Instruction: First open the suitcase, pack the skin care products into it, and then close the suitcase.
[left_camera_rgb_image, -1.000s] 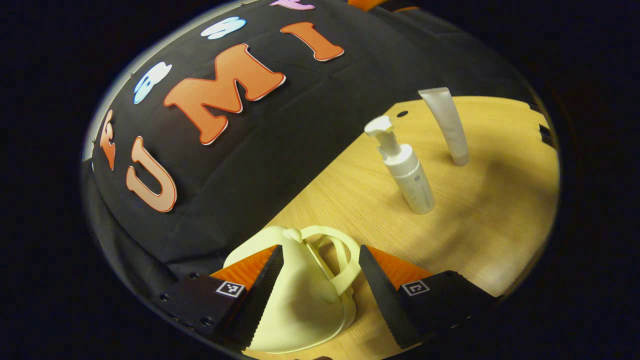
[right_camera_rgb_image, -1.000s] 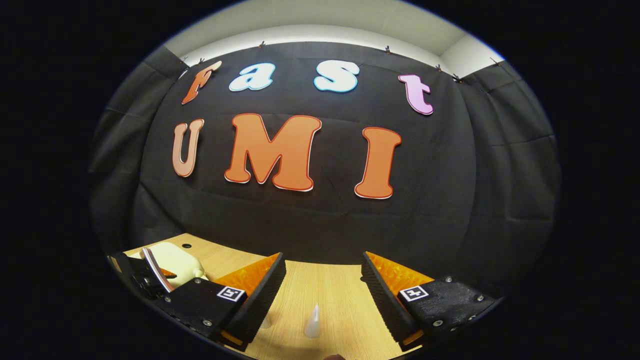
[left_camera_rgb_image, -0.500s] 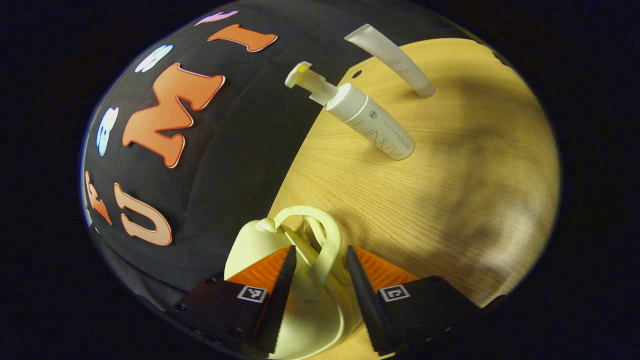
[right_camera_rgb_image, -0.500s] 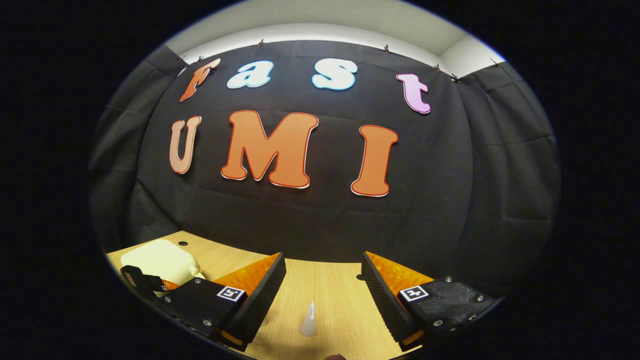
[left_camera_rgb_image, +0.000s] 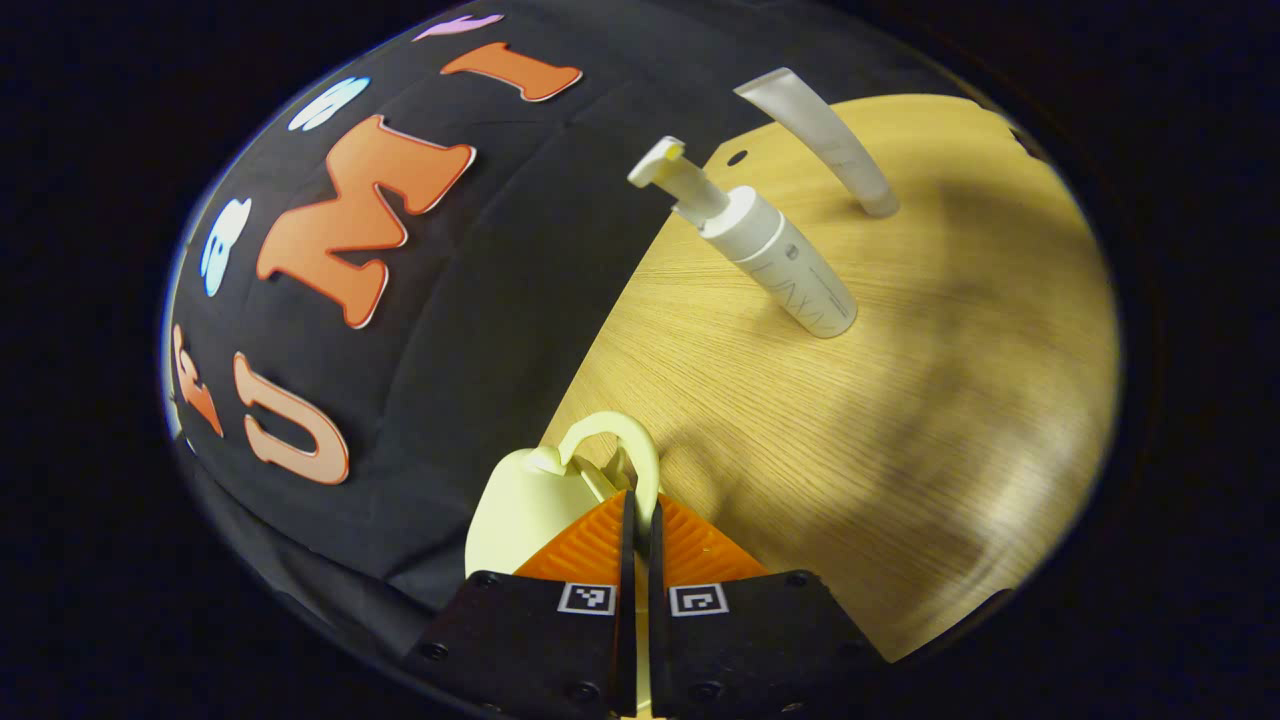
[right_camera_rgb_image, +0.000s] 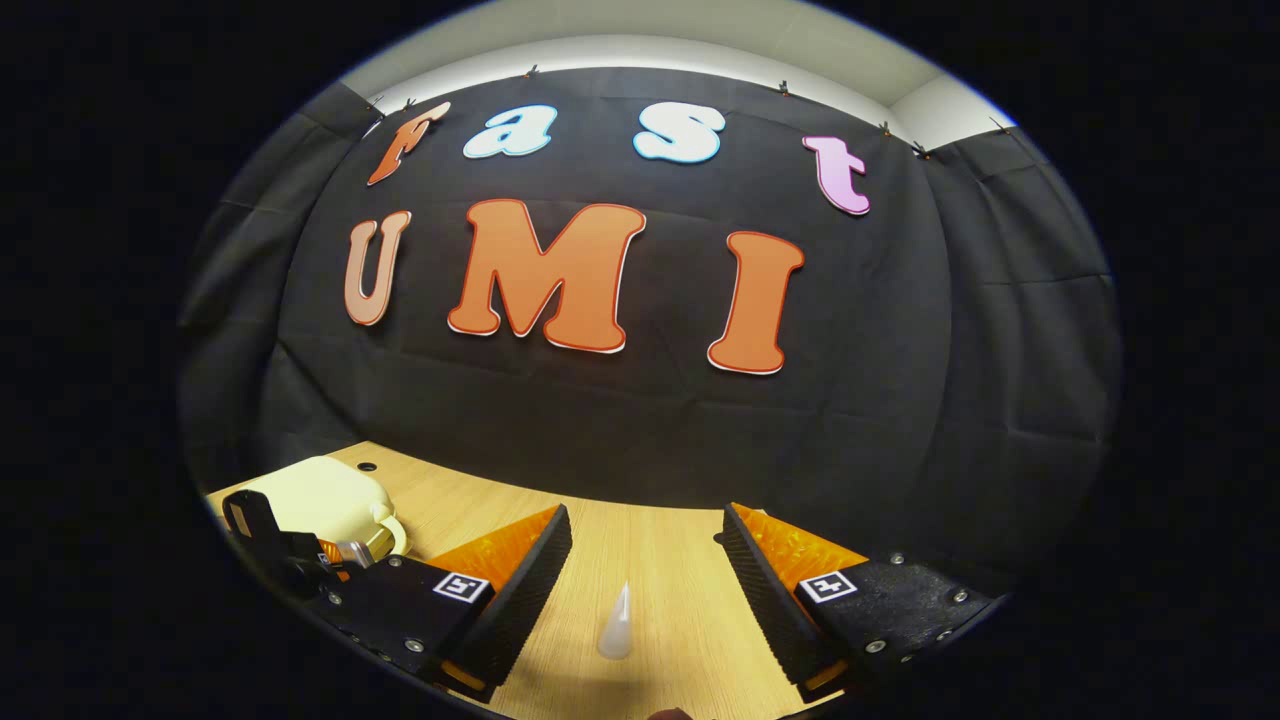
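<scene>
Left gripper (left_camera_rgb_image: 637, 520) clamped on smooth looped suitcase handle (left_camera_rgb_image: 630, 450); right gripper (right_camera_rgb_image: 645, 560) apart.

Pale yellow suitcase (left_camera_rgb_image: 520, 505) closed, handle (left_camera_rgb_image: 625, 450) up. White pump bottle (left_camera_rgb_image: 770, 250) and tube (left_camera_rgb_image: 830, 140) standing upright, near each other.

You are working in a staged recording booth, not a home: black cloth wall (right_camera_rgb_image: 900, 380) pinned up on clips below a pale ceiling (right_camera_rgb_image: 640, 40), and a light wood-grain desk (left_camera_rgb_image: 900, 420) drilled with small round holes.
</scene>
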